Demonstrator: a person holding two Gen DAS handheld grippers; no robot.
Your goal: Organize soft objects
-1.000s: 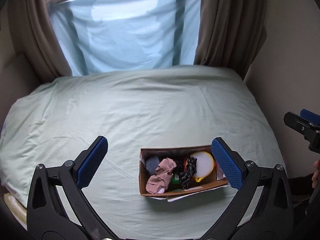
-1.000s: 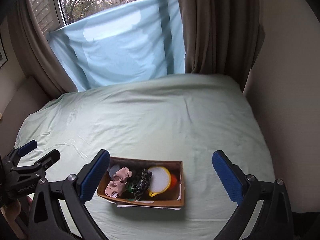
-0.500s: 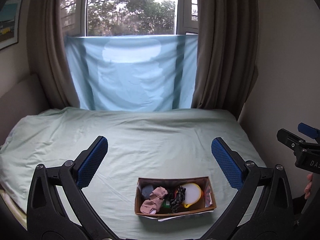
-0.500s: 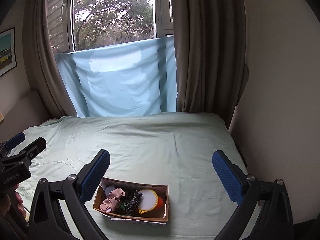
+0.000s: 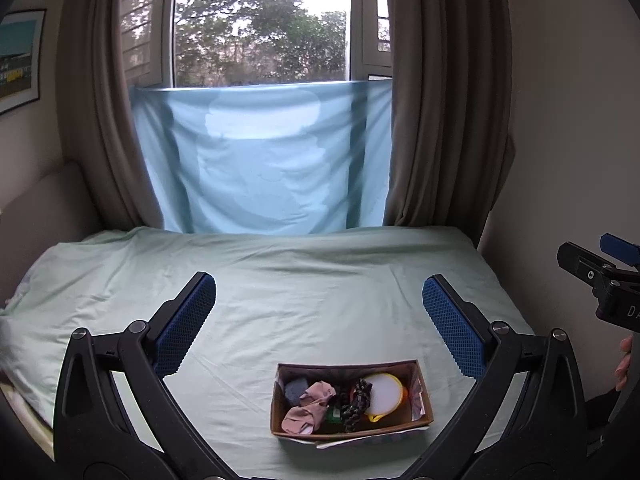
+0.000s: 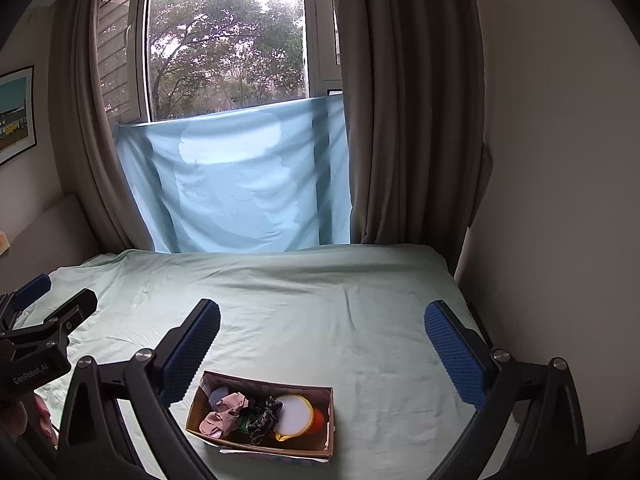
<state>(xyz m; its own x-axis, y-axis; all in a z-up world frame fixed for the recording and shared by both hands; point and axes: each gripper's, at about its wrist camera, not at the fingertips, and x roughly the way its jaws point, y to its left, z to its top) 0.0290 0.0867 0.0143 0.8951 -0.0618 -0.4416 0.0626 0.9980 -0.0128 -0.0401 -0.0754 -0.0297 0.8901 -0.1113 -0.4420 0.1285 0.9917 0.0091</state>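
Left wrist view: both grippers held above the bed, jaws spread, nothing gripped.

Left gripper (image 5: 319, 322) hangs over the pale green bed (image 5: 280, 280), its blue pads wide apart and empty. Right gripper (image 6: 322, 346) is likewise spread and empty; part of it shows at the right edge of the left wrist view. Cardboard box (image 5: 424, 408) sits on the bed near its front edge, below and between the jaws in both views, touched by neither gripper. Inside the box: pink sock (image 5: 310, 406) at the left, grey cloth (image 5: 295, 390) behind it, dark patterned scrunchie (image 5: 356, 404) in the middle, yellow-rimmed round item (image 5: 384, 394) at the right. Blue sheet (image 5: 264, 160) hangs across the window (image 5: 260, 24) between brown curtains (image 5: 432, 92).
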